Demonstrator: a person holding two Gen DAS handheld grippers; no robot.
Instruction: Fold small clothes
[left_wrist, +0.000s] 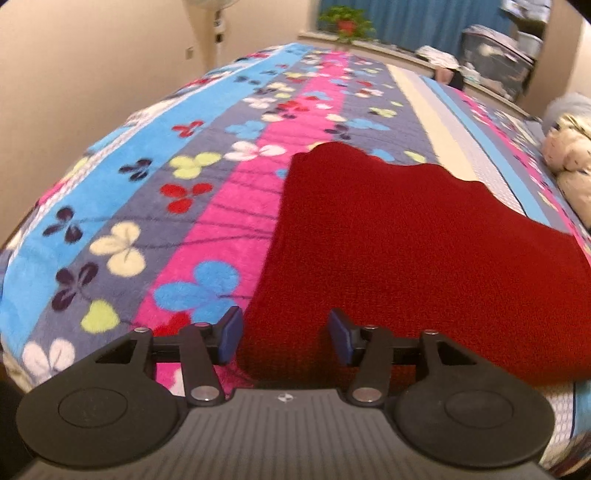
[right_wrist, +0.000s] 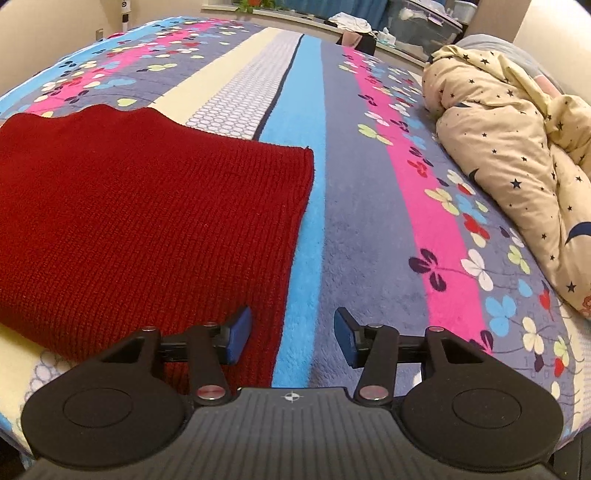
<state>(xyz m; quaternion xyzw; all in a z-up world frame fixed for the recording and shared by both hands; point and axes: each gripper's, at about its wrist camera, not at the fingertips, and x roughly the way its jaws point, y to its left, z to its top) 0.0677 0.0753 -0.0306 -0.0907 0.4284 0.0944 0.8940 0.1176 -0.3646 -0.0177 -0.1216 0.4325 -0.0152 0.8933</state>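
A dark red knitted garment (left_wrist: 406, 243) lies flat on the flowered blanket; it also shows in the right wrist view (right_wrist: 147, 206). My left gripper (left_wrist: 284, 334) is open, low over the garment's near left corner, its jaws straddling the left edge. My right gripper (right_wrist: 291, 334) is open, low over the garment's near right corner, with its left pad (right_wrist: 239, 330) over the knit and the right pad over the blanket. Neither gripper holds anything.
The bed is covered by a striped flowered blanket (left_wrist: 155, 206) (right_wrist: 369, 221). A bunched cream star-print duvet (right_wrist: 517, 155) lies at the right. Beyond the bed are a windowsill with a plant (left_wrist: 345, 24), a standing fan (left_wrist: 218, 22) and a storage box (left_wrist: 495, 59).
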